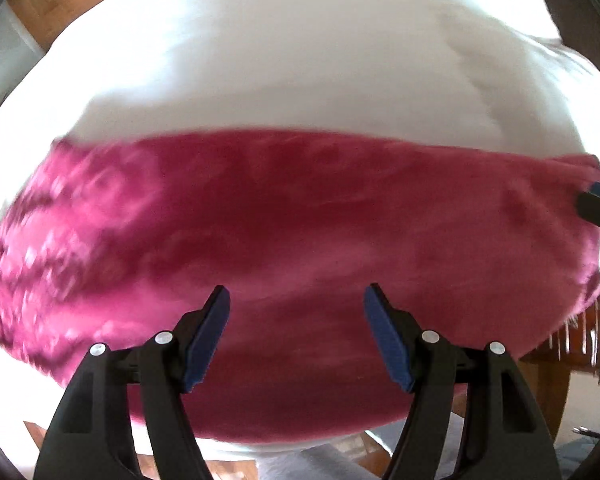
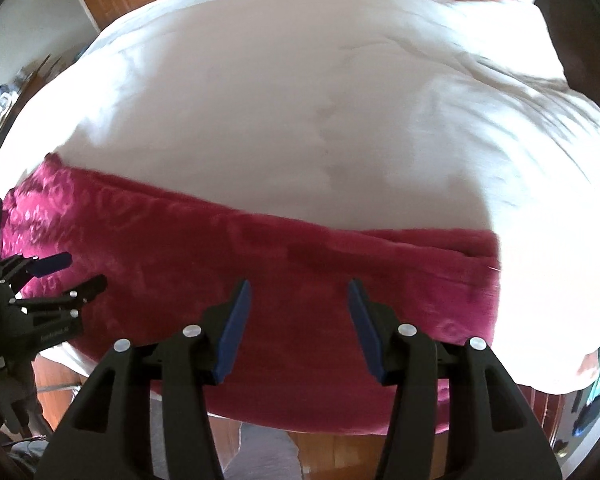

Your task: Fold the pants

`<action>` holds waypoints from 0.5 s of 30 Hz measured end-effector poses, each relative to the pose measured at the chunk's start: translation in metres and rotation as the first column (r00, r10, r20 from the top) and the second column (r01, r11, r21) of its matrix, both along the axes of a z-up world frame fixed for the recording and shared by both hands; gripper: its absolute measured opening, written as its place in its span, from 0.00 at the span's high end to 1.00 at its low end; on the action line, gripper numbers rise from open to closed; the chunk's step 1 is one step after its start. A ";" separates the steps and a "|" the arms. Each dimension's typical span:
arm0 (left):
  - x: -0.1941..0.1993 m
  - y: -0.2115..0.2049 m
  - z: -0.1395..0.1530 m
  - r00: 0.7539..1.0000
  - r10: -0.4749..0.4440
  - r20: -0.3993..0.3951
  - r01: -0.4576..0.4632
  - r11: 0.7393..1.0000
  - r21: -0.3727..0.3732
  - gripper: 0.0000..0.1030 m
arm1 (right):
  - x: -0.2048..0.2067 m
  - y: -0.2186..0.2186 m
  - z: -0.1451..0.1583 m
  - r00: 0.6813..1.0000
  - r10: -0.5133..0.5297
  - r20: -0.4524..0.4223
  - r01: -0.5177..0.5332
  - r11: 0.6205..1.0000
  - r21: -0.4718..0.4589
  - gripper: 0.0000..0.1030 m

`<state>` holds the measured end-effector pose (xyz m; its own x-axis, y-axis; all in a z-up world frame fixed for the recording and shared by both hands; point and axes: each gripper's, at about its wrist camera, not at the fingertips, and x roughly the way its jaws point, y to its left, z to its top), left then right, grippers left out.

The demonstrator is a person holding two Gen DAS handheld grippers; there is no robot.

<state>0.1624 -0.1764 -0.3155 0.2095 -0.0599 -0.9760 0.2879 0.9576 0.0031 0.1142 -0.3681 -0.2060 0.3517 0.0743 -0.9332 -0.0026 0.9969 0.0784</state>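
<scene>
White-sheeted bed (image 2: 300,100), sunlit, wooden floor (image 2: 340,452), perhaps cabinets behind

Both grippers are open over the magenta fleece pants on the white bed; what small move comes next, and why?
Probably lower the left gripper and right gripper onto the magenta fleece pants and pinch an edge: both hover open, holding nothing, above cloth lying as one long band on the white bedsheet.

Two wrist fisheyes, both steep down and close over the bed edge.
Both share the magenta pants (image 1: 300,216) and white bedding (image 2: 300,100); right view catches the left gripper (image 2: 66,274) at frame left.
</scene>
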 end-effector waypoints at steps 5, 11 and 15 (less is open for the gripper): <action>0.001 -0.060 0.006 0.993 -0.121 -0.003 0.120 0.992 -0.030 0.33 | -0.006 -0.029 0.000 0.998 -0.056 0.014 0.057 0.998 -0.035 0.47; 0.005 -0.112 0.003 0.978 -0.208 -0.031 0.206 0.977 -0.057 0.33 | -0.016 -0.070 0.002 0.989 -0.142 0.034 0.143 0.989 -0.033 0.40; 0.015 -0.113 -0.007 0.970 -0.241 -0.039 0.238 0.969 -0.063 0.33 | -0.021 -0.098 -0.003 0.981 -0.193 0.035 0.194 0.981 -0.017 0.40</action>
<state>0.1773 -0.2895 -0.3223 0.1376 -0.1593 -0.9776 0.5077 0.8588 -0.0685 0.0931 -0.4664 -0.2090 0.3881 -0.0169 -0.9215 0.1879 0.9803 0.0612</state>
